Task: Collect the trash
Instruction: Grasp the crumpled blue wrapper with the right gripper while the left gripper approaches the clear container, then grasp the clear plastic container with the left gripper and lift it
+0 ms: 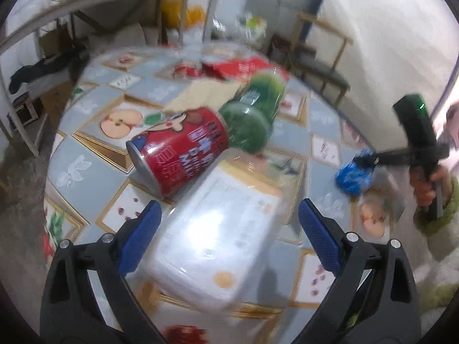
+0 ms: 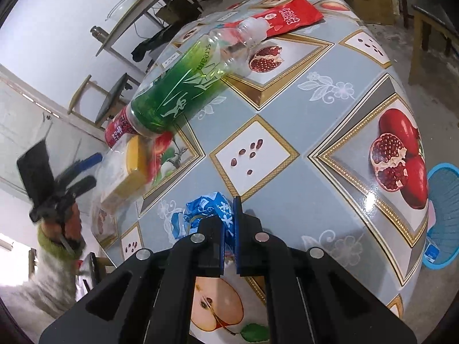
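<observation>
My left gripper is open above a white plastic-wrapped packet that lies between its blue fingers. Beyond it lie a red can, a green bottle and a red snack bag. My right gripper is shut on a crumpled blue wrapper, which also shows in the left wrist view. In the right wrist view the green bottle, red snack bag, red can and packet lie on the table, with the left gripper beside the packet.
The round table has a fruit-pattern cloth. A blue basket stands on the floor at its right. Wooden chairs and a shelf frame stand beyond the table.
</observation>
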Demonstrator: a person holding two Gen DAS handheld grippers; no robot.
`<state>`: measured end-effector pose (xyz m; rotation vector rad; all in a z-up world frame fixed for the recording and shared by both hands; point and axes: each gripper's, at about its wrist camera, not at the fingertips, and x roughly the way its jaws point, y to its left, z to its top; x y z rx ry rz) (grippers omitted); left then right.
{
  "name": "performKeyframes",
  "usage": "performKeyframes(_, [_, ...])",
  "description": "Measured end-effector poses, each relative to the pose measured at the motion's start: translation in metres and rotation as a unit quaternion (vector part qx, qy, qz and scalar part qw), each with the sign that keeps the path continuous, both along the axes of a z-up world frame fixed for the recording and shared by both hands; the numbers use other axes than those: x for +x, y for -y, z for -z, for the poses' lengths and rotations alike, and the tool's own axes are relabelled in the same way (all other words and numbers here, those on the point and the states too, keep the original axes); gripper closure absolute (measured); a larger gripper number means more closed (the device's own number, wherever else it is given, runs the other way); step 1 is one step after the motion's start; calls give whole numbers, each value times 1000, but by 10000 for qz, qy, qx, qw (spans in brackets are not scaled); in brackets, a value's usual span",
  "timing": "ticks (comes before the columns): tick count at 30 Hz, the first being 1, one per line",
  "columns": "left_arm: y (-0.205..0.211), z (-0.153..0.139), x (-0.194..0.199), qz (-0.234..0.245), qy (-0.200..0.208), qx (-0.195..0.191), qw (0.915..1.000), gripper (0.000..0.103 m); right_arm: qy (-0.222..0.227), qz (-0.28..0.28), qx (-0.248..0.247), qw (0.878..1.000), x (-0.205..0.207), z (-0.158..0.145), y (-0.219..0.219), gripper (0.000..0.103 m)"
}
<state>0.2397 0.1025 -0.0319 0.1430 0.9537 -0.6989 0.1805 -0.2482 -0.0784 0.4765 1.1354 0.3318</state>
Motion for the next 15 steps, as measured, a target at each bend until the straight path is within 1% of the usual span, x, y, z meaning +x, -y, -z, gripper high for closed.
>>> performKeyframes(1, [2,2,9,220,-161,96,9996,10,-8,-10,9,10000,0,1,0,97])
performKeyframes(3, [2,5,17,365,-294,89,9989,10,-23,-18,38,10000,1,1,1,97])
performKeyframes(5, [3,11,27,503,-682,3,9964,10,-33,-28,49,10000,1,2,1,97])
performKeyframes(6, [4,15,31,543,-882,24,9946,10,-36,-25,53,10000,1,3,1,97])
performKeyframes(7, [6,17,31,592,-1000,65,9932,10,-40,-16,55,10000,1,4,1,97])
performKeyframes(10, [15,16,24,873,-1095,106,9901,10,-75,34,136,9999,1,8,3,97])
performKeyframes(12, [21,15,17,976,-1073,185,9892,10,-84,49,144,9998,1,10,4,97])
performKeyframes(14, [30,14,10,1039,-957,474,9888,10,-99,56,148,9998,1,11,4,97])
performKeyframes(15, [37,15,5,1079,-884,684,9879,10,-102,62,156,9998,0,12,4,97])
